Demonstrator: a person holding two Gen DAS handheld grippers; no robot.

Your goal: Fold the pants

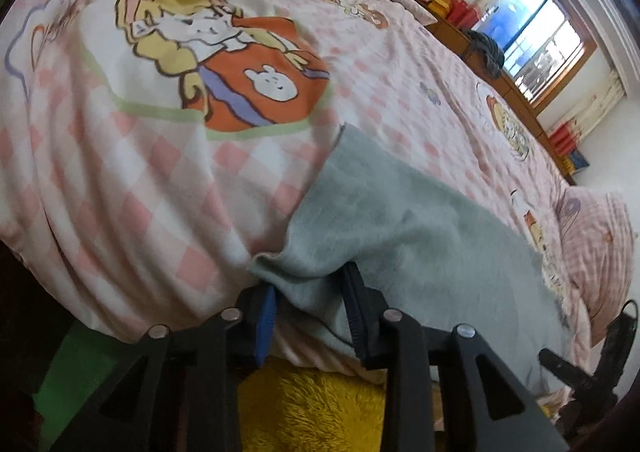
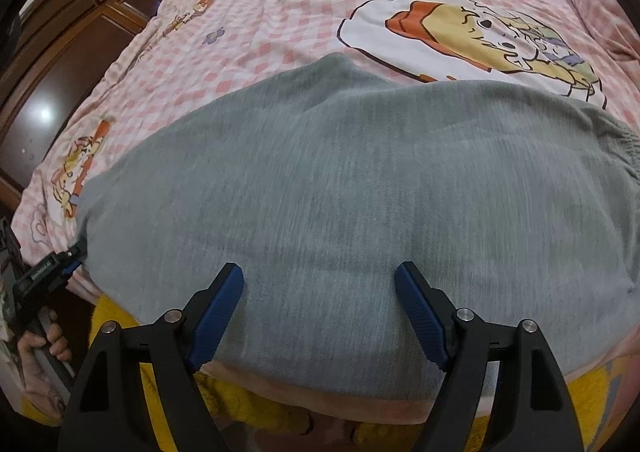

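Right tongs (image 2: 319, 308) spread wide over grey pants (image 2: 340, 192), left tongs (image 1: 310, 302) clenched on pants' corner, checked bedspread (image 2: 280, 12) beneath

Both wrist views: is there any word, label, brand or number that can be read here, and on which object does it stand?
None can be read.
Left gripper body, seen in the right wrist view: a small pale label, too blurred to read.
Pink checked quilt: only cartoon pictures and a looping outline, no clear letters.
Grey pants: no print visible.
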